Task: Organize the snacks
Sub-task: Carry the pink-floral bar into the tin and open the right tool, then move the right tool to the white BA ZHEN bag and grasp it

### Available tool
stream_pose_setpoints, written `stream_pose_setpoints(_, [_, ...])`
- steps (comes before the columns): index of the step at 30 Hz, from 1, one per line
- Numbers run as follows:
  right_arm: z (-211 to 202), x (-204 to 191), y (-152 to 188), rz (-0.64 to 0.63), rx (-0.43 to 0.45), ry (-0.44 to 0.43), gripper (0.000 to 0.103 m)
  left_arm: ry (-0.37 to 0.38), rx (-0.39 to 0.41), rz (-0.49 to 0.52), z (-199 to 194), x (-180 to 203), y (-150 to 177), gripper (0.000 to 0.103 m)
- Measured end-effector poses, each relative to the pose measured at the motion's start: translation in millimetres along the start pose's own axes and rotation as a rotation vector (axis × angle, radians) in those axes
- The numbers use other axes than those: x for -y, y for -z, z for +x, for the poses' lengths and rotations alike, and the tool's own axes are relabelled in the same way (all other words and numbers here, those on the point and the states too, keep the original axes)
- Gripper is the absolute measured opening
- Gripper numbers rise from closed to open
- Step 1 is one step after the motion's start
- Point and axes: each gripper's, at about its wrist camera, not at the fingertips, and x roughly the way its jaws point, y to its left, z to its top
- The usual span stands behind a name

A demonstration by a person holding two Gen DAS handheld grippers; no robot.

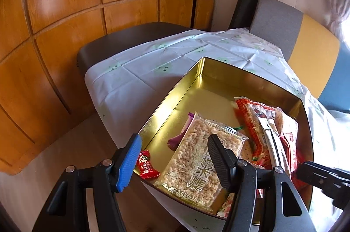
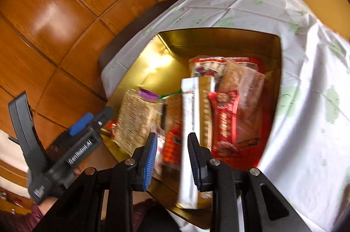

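A gold tin (image 1: 198, 76) (image 2: 218, 35) sits on a white-clothed table and holds several snack packets. A clear puffed-rice packet (image 1: 194, 159) (image 2: 135, 116) and a small red candy (image 1: 146, 164) lie at its near left, red packets (image 1: 258, 122) (image 2: 227, 120) at its right. My left gripper (image 1: 175, 164) is open and empty above the rice packet. My right gripper (image 2: 172, 155) is open above the tin; a long white stick packet (image 2: 189, 122) lies beside its right finger, and I cannot tell if it touches. The view is blurred.
The white cloth with green prints (image 1: 153, 61) (image 2: 306, 100) covers the table. A dark seat (image 1: 131, 35) and wooden cabinet doors (image 1: 65, 35) stand beyond it. A grey and yellow chair back (image 1: 295, 35) is at the far right.
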Motion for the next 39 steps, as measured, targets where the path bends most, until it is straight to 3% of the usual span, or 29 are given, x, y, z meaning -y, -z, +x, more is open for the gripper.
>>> stream_pose_setpoints(10, [-44, 39, 23, -0.009, 0.066, 0.147, 0.029, 0.033, 0.031, 0.07, -12, 18, 6, 0.064])
stream_pose_setpoints(27, [-149, 175, 72, 0.149, 0.091, 0.456, 0.03, 0.229, 0.043, 0.304, -43, 97, 23, 0.064])
stream_pose_setpoints(33, [-178, 230, 92, 0.275, 0.13, 0.554, 0.03, 0.299, 0.036, 0.395, -56, 138, 30, 0.064])
stream_pose_setpoints(35, [-184, 251, 103, 0.361, 0.163, 0.547, 0.03, 0.315, 0.037, 0.421, -59, 152, 32, 0.064])
stream_pose_setpoints(37, [-185, 272, 110, 0.484, 0.132, 0.57, 0.03, 0.336, 0.038, 0.443, -63, 167, 35, 0.064])
stream_pose_setpoints(39, [-192, 284, 111, 0.548, 0.167, 0.522, 0.03, 0.361, 0.024, 0.461, -64, 182, 38, 0.064])
